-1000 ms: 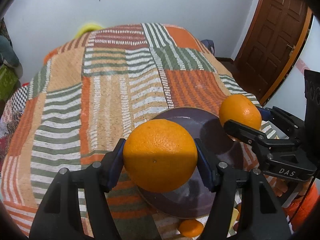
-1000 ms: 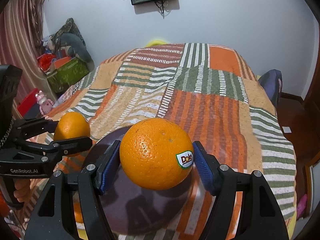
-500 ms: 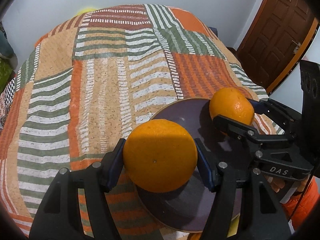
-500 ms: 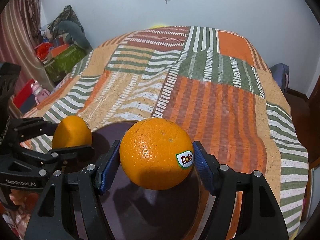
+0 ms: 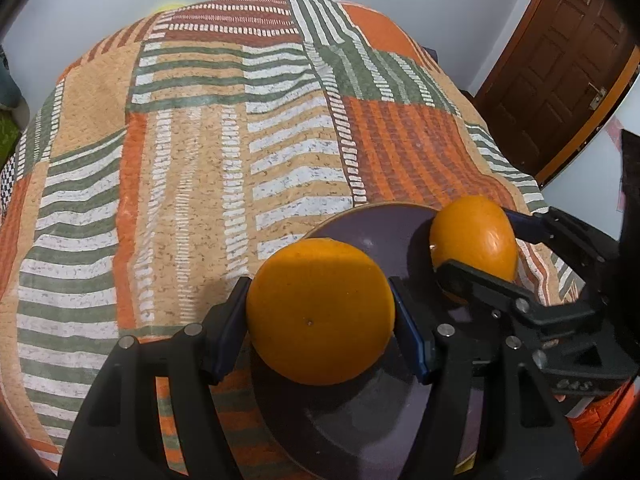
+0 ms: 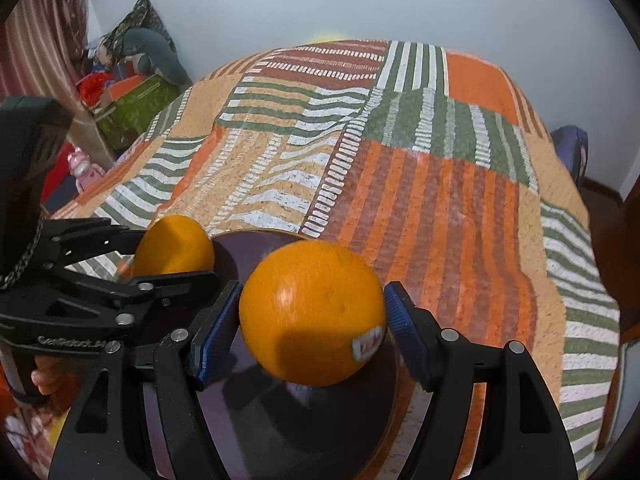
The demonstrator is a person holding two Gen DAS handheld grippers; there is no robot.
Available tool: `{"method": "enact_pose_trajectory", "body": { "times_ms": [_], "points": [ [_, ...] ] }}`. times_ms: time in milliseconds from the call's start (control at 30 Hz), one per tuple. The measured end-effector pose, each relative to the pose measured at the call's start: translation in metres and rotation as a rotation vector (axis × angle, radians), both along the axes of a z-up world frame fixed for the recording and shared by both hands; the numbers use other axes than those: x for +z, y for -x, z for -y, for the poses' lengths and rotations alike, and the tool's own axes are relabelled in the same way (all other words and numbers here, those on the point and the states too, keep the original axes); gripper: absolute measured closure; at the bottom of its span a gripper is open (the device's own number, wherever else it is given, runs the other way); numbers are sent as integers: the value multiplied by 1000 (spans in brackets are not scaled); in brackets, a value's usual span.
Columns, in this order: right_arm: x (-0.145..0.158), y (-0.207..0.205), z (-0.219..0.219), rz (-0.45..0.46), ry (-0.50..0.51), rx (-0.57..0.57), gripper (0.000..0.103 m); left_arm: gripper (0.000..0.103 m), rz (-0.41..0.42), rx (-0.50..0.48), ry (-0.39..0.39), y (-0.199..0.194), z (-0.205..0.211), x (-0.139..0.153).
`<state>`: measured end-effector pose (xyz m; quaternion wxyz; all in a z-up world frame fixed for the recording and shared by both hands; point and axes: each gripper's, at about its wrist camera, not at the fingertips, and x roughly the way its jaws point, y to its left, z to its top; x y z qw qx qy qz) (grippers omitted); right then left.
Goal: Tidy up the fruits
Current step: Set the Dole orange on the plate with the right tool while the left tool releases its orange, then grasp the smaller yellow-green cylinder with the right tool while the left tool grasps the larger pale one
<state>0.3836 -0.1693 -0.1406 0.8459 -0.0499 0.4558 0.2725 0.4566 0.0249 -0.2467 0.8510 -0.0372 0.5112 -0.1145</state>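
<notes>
My left gripper (image 5: pixel 320 320) is shut on a plain orange (image 5: pixel 320 312) and holds it just above the near left part of a dark purple plate (image 5: pixel 372 232). My right gripper (image 6: pixel 312 316) holds a stickered orange (image 6: pixel 312 312) over the same plate (image 6: pixel 248 244); that orange looks blurred and a thin gap shows beside each blue pad. Each gripper shows in the other's view: the right one (image 5: pixel 480 248) with its orange (image 5: pixel 472 236), the left one (image 6: pixel 172 252) with its orange (image 6: pixel 176 244).
The plate lies on a bed with an orange, green and white striped patchwork cover (image 5: pixel 200 160). A brown door (image 5: pixel 560 60) stands to the right. Boxes and a toy clutter (image 6: pixel 128 92) sit by the bed's left side.
Both grippers have come lower and closer over the plate with their oranges. The right gripper's orange is now blurred with its sticker lower, as if it slips in the jaws.
</notes>
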Motion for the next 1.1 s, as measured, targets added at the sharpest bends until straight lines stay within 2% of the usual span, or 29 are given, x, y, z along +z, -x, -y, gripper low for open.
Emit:
{"method": "enact_pose_trajectory", "body": {
  "times_ms": [133,200,333,567,833,1100],
  "points": [
    [8,3,3,32,-24,4,27,37,15,-3,-9,1,3,-1],
    [10,4,4,35,-34,7,27,37,27,-12,14,3,3,3],
    [11,6,5,42,-34,-3,27,37,89,-4,-35,8,5,17],
    [22,18,15,47,-63,-34,27,37,111,10,-28,24,-3,34],
    [44,47,30,75,-74,-69,27,37,149,13,-54,68,-8,60],
    [53,85,35,74,-56,-69,27,37,145,21,-74,126,-19,72]
  ]
}}
